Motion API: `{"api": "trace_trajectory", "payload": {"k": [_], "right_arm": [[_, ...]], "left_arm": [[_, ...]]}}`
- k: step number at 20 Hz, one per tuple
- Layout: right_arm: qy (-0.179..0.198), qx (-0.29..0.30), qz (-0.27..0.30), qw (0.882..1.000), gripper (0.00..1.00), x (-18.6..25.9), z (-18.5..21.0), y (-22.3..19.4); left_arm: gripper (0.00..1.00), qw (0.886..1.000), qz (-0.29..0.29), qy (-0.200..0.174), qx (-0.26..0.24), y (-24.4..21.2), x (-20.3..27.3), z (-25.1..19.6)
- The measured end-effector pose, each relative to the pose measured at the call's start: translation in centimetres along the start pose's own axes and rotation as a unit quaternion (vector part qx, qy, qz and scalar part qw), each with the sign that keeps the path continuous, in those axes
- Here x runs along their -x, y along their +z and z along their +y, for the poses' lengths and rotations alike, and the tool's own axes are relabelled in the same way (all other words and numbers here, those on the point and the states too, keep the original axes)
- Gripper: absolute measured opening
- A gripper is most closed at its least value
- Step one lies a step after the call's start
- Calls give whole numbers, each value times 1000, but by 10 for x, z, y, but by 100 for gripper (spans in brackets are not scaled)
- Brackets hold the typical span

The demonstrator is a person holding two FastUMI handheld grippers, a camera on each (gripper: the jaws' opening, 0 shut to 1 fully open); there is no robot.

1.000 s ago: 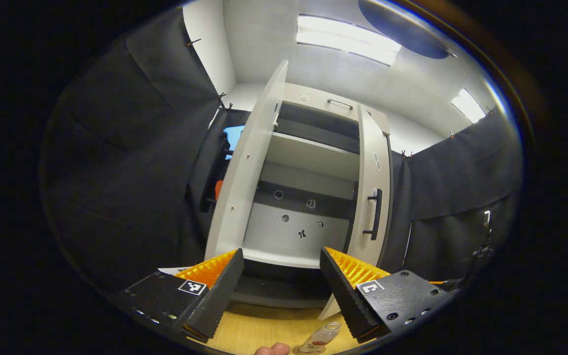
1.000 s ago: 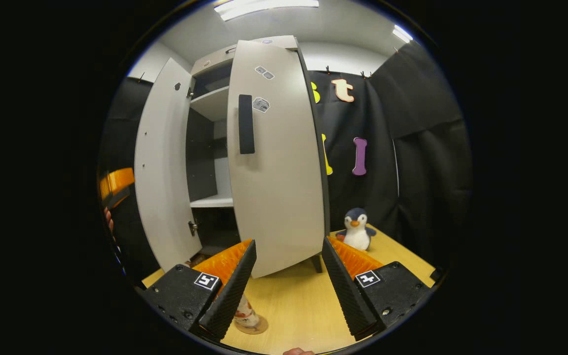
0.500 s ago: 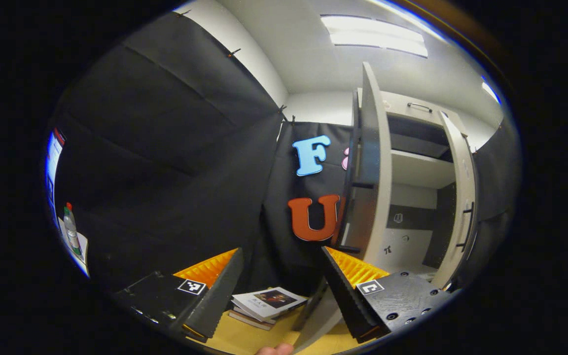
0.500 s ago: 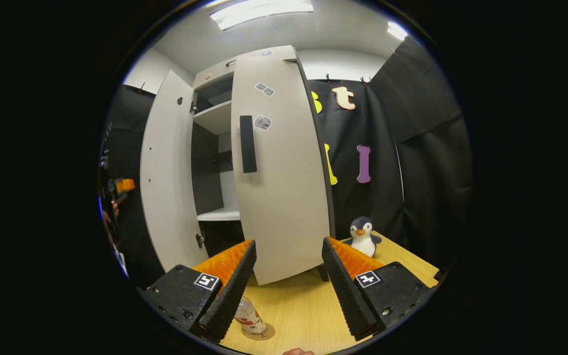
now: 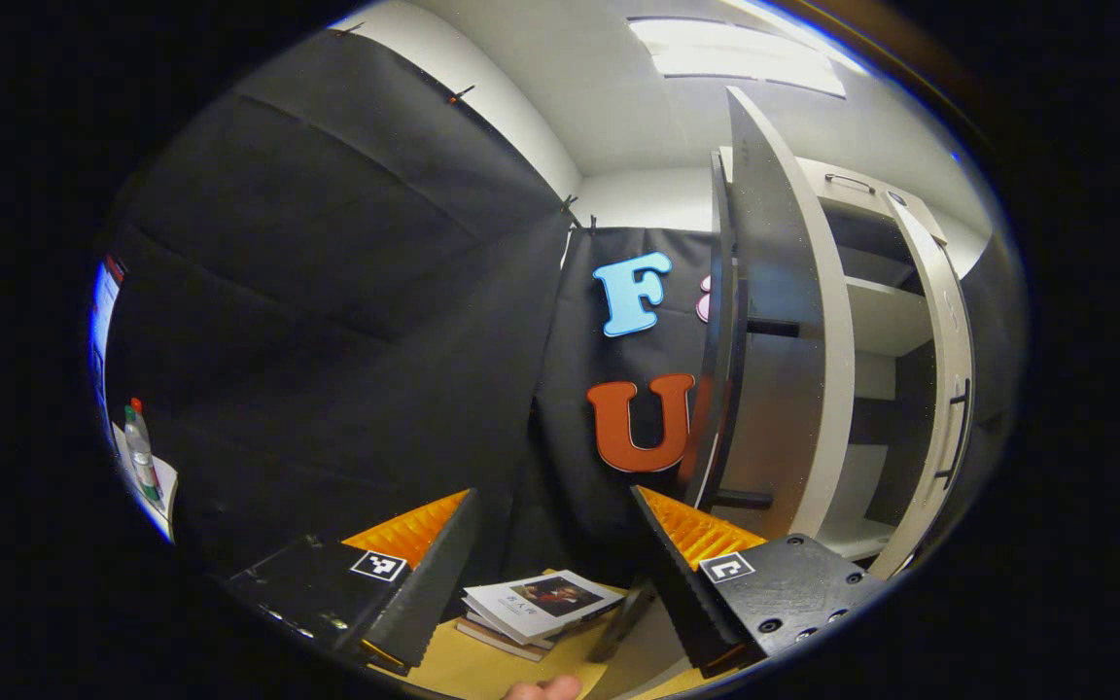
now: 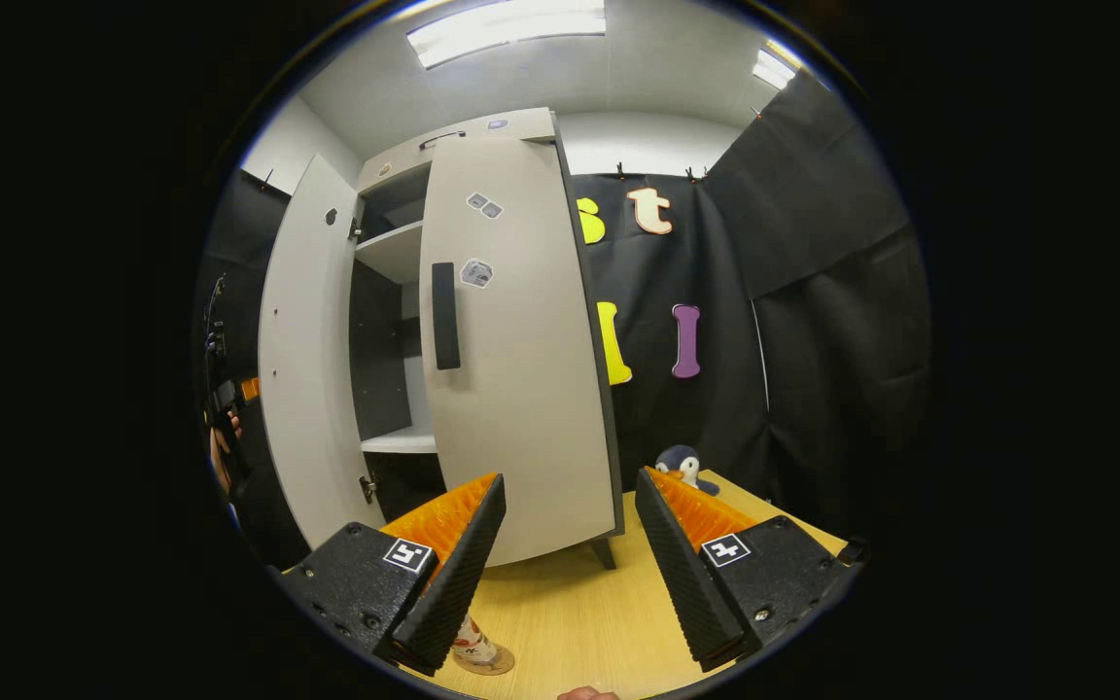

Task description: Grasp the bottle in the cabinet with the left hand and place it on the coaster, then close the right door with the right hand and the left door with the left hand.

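Doors look light and stiff to me, so with my right hand-held gripper (image 6: 570, 574) spread wide and empty, I'd push the right door (image 6: 521, 369) near its handle (image 6: 443, 316).

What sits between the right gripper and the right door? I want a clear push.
In the right gripper view, just bare tabletop separates the open right gripper from the right door; the bottle stands aside.

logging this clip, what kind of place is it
Likely a staged recording booth, not a real home: black cloth walls hang around a wooden table holding a grey cabinet, a toy penguin and books.
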State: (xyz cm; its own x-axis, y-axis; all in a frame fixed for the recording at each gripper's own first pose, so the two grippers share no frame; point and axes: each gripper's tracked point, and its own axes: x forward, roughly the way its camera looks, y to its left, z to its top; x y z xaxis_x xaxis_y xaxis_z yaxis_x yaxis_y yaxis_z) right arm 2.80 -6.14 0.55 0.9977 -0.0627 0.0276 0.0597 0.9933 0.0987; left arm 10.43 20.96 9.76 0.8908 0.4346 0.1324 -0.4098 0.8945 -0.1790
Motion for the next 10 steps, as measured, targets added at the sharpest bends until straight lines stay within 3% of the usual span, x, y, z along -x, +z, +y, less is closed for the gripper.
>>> {"api": "trace_trajectory", "payload": {"k": [10], "right_arm": [[5,12,1,1000,83,6,0,9]], "left_arm": [[93,998,16,-34,45,-12,24,-43]]}}
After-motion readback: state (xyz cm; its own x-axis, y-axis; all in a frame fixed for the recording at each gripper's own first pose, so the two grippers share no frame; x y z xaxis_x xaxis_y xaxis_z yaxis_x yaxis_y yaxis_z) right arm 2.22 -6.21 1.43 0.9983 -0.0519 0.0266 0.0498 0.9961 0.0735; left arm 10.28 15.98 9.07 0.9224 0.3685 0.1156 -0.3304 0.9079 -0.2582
